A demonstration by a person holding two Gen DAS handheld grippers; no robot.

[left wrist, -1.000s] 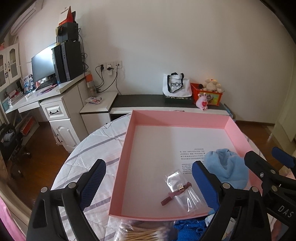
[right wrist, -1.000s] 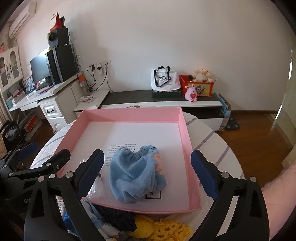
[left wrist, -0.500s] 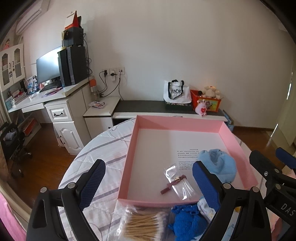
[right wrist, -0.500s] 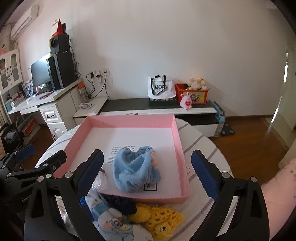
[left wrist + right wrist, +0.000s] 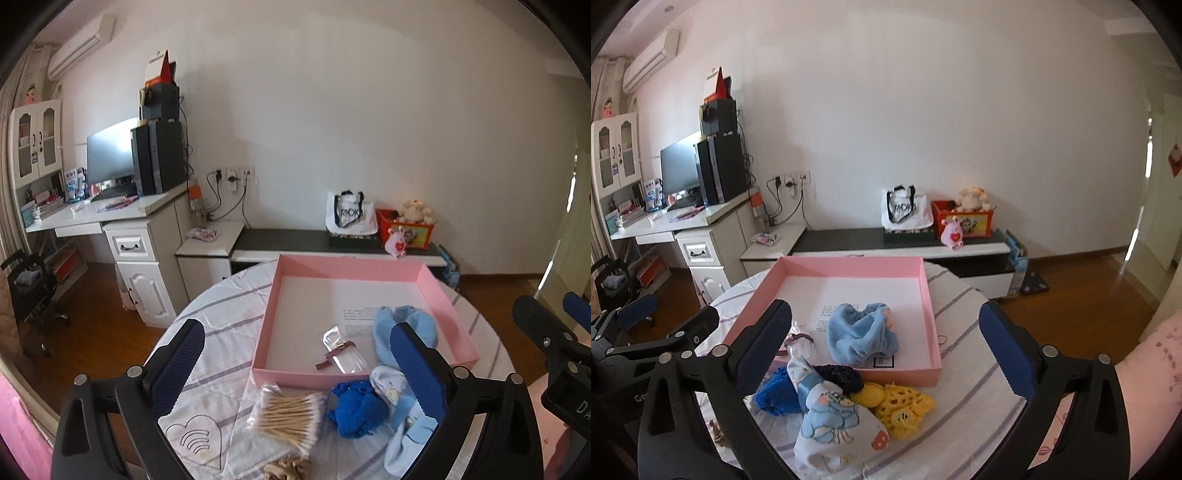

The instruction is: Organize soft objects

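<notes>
A round table (image 5: 964, 373) under a striped white cloth carries a pink tray (image 5: 929, 295) at twelve o'clock; at six lie a yellow knit (image 5: 901, 408), cartoon-print cloth (image 5: 831, 417), blue knit (image 5: 356, 408) and, toward seven, cotton swabs (image 5: 288, 411).

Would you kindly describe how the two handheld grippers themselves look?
Both the left gripper and right gripper have black angular frames with silver bolts and ribbed blue pads on the jaws. White lettering marks the bodies. A pink floral sleeve shows beside the right one.
</notes>
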